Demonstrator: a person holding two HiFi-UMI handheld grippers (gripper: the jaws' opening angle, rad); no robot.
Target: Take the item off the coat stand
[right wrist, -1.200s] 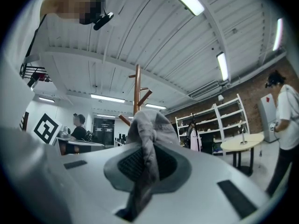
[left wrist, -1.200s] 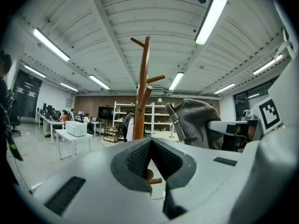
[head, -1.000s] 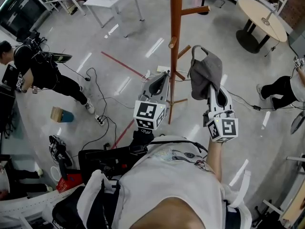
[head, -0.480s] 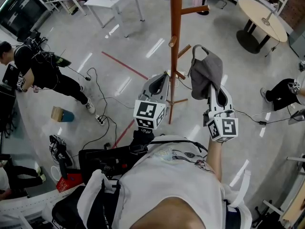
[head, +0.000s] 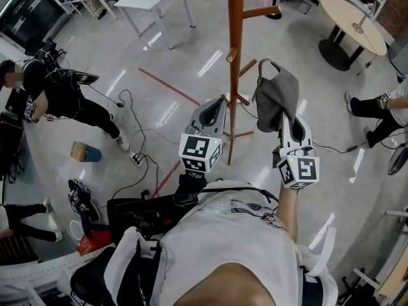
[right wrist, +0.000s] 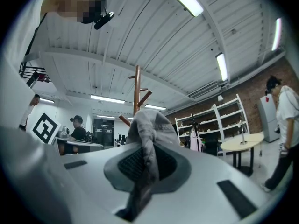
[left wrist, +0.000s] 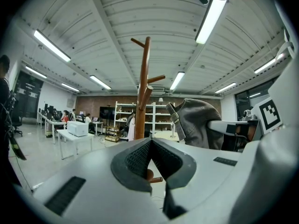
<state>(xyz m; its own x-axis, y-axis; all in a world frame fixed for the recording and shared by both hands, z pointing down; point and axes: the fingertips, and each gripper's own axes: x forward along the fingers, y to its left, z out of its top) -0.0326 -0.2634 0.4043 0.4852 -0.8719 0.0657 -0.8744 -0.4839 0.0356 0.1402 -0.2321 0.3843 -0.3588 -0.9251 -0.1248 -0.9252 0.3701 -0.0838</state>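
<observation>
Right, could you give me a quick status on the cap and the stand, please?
Right gripper shut on grey cap. Left gripper shut, empty. Cap looks clear of the pegs, beside coat stand. Nothing in the way.

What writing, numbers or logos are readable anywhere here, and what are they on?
Nothing reads clearly.
Left marker cube and right marker cube: black-and-white square patterns, not letters.
Small white print just below the left marker cube: too small to read.
Print on the white shirt: too blurred.
Grey cap: no label visible.
</observation>
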